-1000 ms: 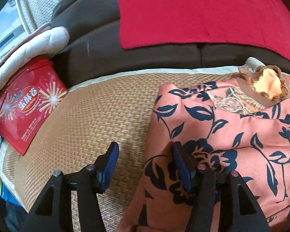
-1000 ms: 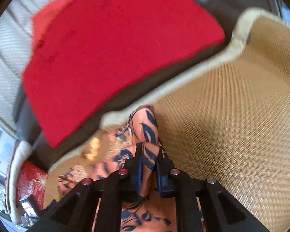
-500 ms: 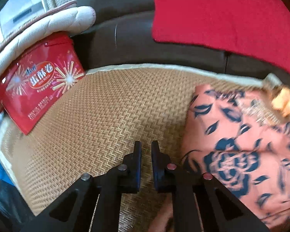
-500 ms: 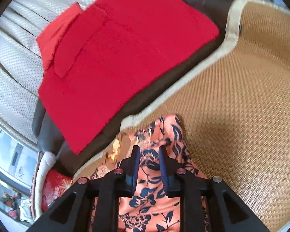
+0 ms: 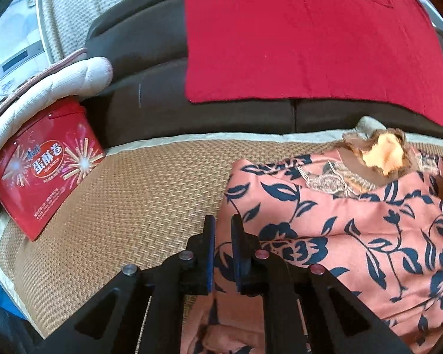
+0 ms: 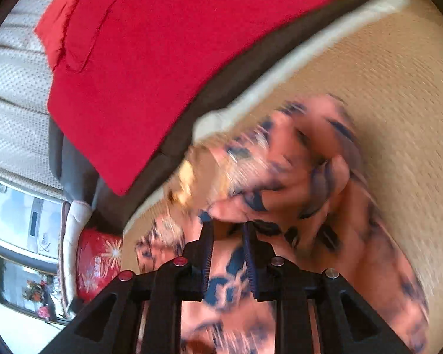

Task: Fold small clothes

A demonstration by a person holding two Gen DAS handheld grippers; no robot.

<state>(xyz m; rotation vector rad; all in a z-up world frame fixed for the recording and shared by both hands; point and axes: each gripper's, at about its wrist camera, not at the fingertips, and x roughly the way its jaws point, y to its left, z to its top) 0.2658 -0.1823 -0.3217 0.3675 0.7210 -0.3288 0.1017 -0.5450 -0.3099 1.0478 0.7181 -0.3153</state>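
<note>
- Garment (image 5: pixel 354 230), salmon-pink with dark blue flowers and leaves, lies on a woven mat (image 5: pixel 127 206) in the left wrist view, filling the lower right; a tan collar part with a yellow patch sits at its far edge.
- Left gripper (image 5: pixel 221 230) stands at the garment's left edge, its jaws nearly together with only a narrow gap. Pink cloth shows in that gap, but whether the pads pinch it I cannot tell; by its narrow gap it counts as closed.
- Left of the gripper, a red tin (image 5: pixel 41 171) with a firework print leans at the mat's corner, under a white quilted pad (image 5: pixel 53 88).
- Behind the mat runs a dark sofa back (image 5: pixel 150 100), with a red cloth (image 5: pixel 310 38) draped over it.
- In the right wrist view, blurred, the garment (image 6: pixel 304 177) is bunched and rumpled on the mat (image 6: pixel 398 88), just ahead of the gripper.
- Right gripper (image 6: pixel 227 230) has its jaws a little apart, having just been opening; cloth shows between and below them, and the pads do not clearly press on it.
- Red cloth (image 6: pixel 177 59) fills the upper left here, and the red tin (image 6: pixel 97 262) shows at lower left.
</note>
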